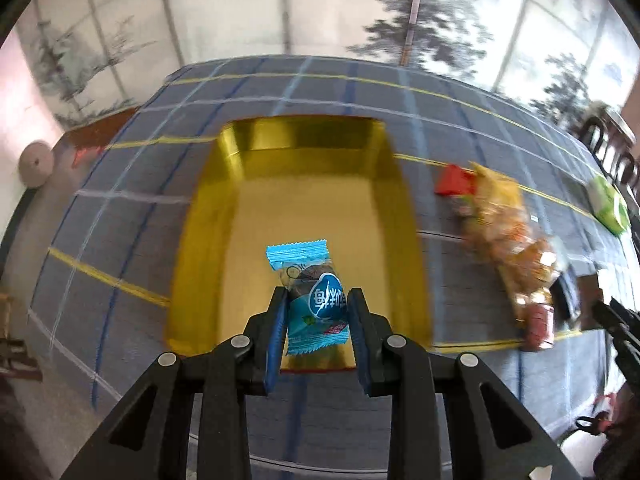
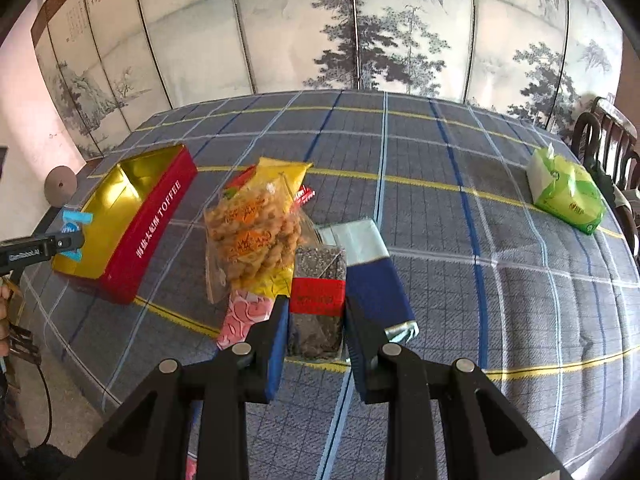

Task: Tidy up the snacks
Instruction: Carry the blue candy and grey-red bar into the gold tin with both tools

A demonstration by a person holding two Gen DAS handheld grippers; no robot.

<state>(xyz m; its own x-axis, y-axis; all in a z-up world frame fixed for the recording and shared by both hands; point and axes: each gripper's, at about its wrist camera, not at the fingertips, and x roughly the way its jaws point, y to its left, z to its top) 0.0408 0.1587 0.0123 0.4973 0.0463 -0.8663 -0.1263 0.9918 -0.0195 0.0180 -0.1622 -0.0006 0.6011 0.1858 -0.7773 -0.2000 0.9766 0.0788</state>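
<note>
One red toffee tin [image 2: 152, 224] with gold inside, far left on the table. One blue-wrapped snack [image 1: 316, 304] above the tin. One bag of fried twists [image 2: 256, 232] in the middle. One pink packet [image 2: 244, 316] near, below the twists. One dark seed pack with red label [image 2: 318, 300] in the near middle. One blue and silver pouch [image 2: 372, 268] just right of it. One small red packet [image 2: 306, 194] behind the twists. One green tissue pack [image 2: 568, 192] far right. Two grippers: left gripper [image 1: 318, 304], right gripper [image 2: 316, 320].
</note>
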